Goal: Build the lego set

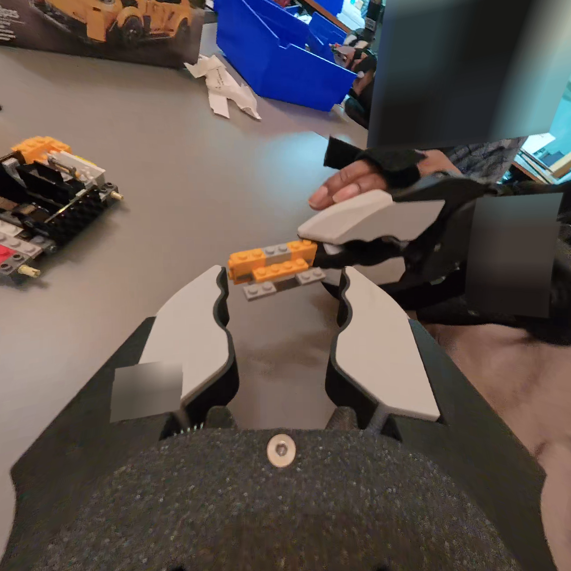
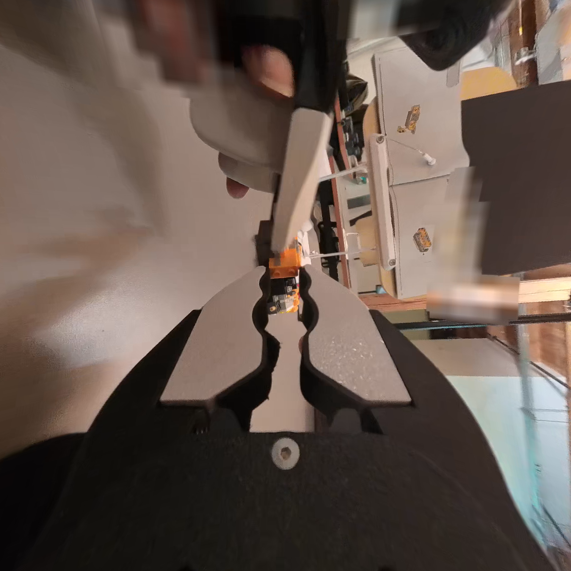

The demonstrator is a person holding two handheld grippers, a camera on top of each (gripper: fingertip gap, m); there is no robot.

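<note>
My right gripper (image 1: 312,247) is clamped on one end of the orange and grey brick assembly (image 1: 273,265), holding it clear above the counter (image 1: 185,185). My left gripper (image 1: 282,275) stands spread wide with nothing between its fingers; its left fingertip sits just beside the assembly's free end. In the right wrist view, the assembly (image 2: 282,265) shows at the fingertips. The partly built car chassis (image 1: 46,200) rests on the counter well to the left. Beyond lie crumpled paper (image 1: 225,86), a blue bin (image 1: 278,61) and the set's box (image 1: 102,27).
</note>
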